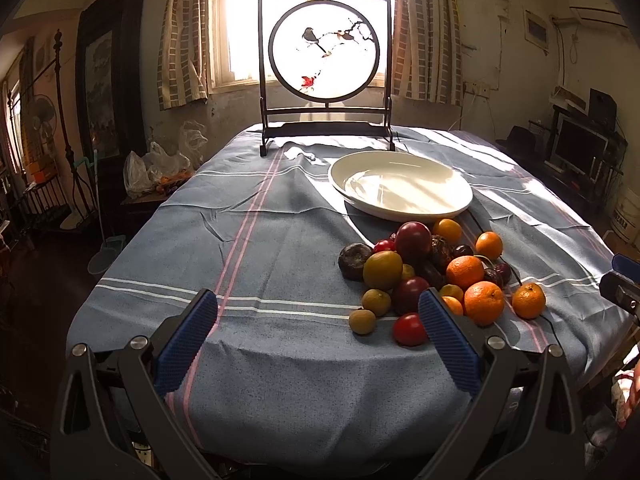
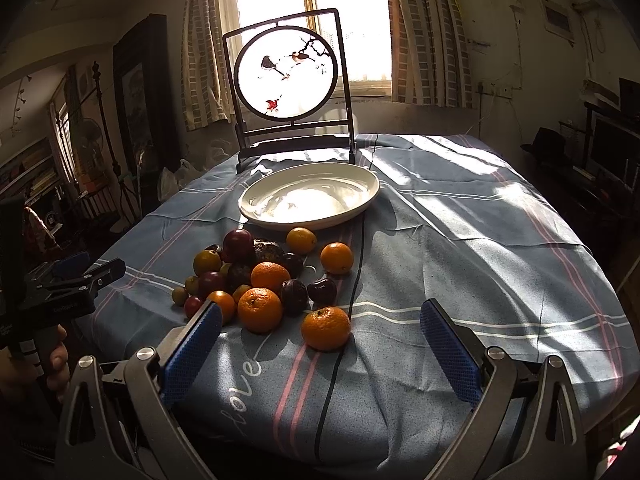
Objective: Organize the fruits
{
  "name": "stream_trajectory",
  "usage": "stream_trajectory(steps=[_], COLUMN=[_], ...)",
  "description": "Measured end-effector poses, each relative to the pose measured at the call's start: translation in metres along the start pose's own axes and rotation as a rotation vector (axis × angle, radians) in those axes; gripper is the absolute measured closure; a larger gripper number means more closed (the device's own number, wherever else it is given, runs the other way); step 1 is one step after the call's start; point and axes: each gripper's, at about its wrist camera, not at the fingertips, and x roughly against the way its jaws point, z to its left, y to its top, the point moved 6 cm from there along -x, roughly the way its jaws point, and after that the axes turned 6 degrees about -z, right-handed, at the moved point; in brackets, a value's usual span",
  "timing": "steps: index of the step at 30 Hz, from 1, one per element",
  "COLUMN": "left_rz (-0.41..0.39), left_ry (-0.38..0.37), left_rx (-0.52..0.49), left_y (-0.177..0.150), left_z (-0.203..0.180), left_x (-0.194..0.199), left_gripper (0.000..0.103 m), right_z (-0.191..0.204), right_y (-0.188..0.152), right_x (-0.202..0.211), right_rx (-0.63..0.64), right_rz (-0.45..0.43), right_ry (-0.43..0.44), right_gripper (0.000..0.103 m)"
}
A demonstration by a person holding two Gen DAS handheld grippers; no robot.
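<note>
1. My left gripper hangs over the near edge of the table, its blue pads spread wide with nothing between them, only bare tablecloth under the gap. The right-hand pad overlaps the near edge of the fruit pile in view; I cannot tell whether it touches any fruit.
2. My right gripper is likewise released, fingers wide apart and empty. A lone mandarin sits on the cloth just ahead of the gap, toward its left side.
3. From the right wrist I see the left tool at the far left edge, held by a hand on its grip.
4. A thin black cable runs across the cloth past the lone mandarin toward the far end of the table.
5. The fruit pile lies loose on the cloth: oranges, dark red plums, yellow-green fruit, small red ones, a dark wrinkled fruit at the left rim. Most touch each other; a few oranges lie slightly apart.
6. Just beyond the pile, the white plate sits empty in sunlight, near but not touching the fruit.
7. Behind the plate, a framed round screen painted with birds stands upright at the table's far end.
8. Farthest, a bright window with curtains.
</note>
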Motion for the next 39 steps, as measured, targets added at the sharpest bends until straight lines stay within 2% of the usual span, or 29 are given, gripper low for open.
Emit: stream_trajectory(steps=[2,4,9,11,13,15,16,20,23,25,26,27,29,33,39], left_rz=[-0.010,0.017,0.121,0.140,0.136,0.148,0.158,0.175,0.190,0.194,0.200,0.207,0.207,0.200,0.170], left_ry=[-0.019,-0.027,-0.119,-0.124,-0.099,-0.095,-0.104,-0.133,-0.155,-0.189,-0.216,-0.248,-0.271,-0.280,-0.299], left_rx=[-0.055,-0.097,-0.079,-0.108,-0.147,-0.161,-0.160,-0.162,-0.197,-0.193,-0.179,-0.165,-0.169,-0.184,-0.132], left_y=[-0.004,-0.013,-0.033,-0.040,-0.041,-0.042,-0.042,-0.042,-0.046,-0.049,-0.048,-0.048,-0.047,-0.049,-0.042], left_z=[0.001,0.004,0.002,-0.006,-0.010,-0.011,-0.010,-0.013,-0.022,-0.025,-0.025,-0.026,-0.031,-0.034,-0.027], left_x=[-0.004,-0.013,-0.046,-0.055,-0.061,-0.068,-0.071,-0.080,-0.086,-0.091,-0.092,-0.093,-0.093,-0.089,-0.074], left_gripper=[0.004,0.004,0.004,0.004,0.007,0.023,0.027,0.029,0.036,0.045,0.052,0.064,0.079,0.080,0.080], right_z=[-0.003,-0.005,-0.004,-0.001,0.002,0.005,0.005,0.006,0.006,0.006,0.006,0.006,0.007,0.007,0.006], right_y=[-0.004,-0.010,-0.021,-0.022,-0.022,-0.022,-0.022,-0.025,-0.027,-0.029,-0.030,-0.030,-0.032,-0.035,-0.040], right_x=[-0.004,-0.009,-0.022,-0.023,-0.022,-0.023,-0.024,-0.028,-0.033,-0.037,-0.038,-0.039,-0.042,-0.045,-0.054], right_rx=[0.006,0.008,0.016,0.033,0.063,0.090,0.097,0.088,0.084,0.080,0.079,0.079,0.079,0.074,0.054], right_rz=[0.013,0.035,0.076,0.071,0.060,0.052,0.052,0.070,0.088,0.096,0.100,0.105,0.115,0.129,0.162], right_ry=[-0.006,0.001,0.016,0.017,0.011,0.004,0.006,0.034,0.045,0.052,0.056,0.060,0.067,0.077,0.109], right_gripper=[0.003,0.003,0.003,0.003,0.003,0.003,0.004,0.004,0.007,0.010,0.012,0.016,0.024,0.028,0.031])
